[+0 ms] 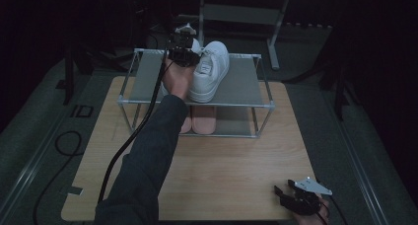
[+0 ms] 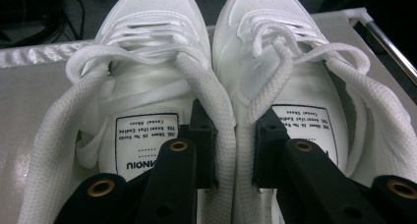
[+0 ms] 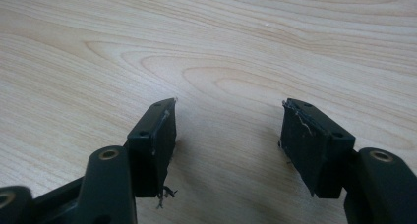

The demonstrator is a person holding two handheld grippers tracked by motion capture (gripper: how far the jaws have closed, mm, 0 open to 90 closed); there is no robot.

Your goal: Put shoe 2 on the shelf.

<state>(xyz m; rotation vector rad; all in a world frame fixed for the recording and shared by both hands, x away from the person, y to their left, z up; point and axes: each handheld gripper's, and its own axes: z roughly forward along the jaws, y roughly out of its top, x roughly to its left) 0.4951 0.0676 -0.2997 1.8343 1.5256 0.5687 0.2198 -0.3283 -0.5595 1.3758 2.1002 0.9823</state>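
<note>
I count two white sneakers (image 1: 211, 69) on the top shelf of one metal rack (image 1: 246, 82). Under them, on the lower shelf, I see two pink insoles (image 1: 203, 119). There is one wooden table (image 1: 226, 170). I operate two grippers, left (image 1: 183, 51) and right (image 1: 291, 194).

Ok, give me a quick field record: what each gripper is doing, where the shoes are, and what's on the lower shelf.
left gripper: shut on the pair of white lace-up sneakers, one finger inside each shoe, inner collars pinched together
sneakers' place: top of the grey metal-framed two-shelf rack
lower shelf: pair of pink slippers
right gripper: open, nothing between fingers, over the light wooden table
</note>
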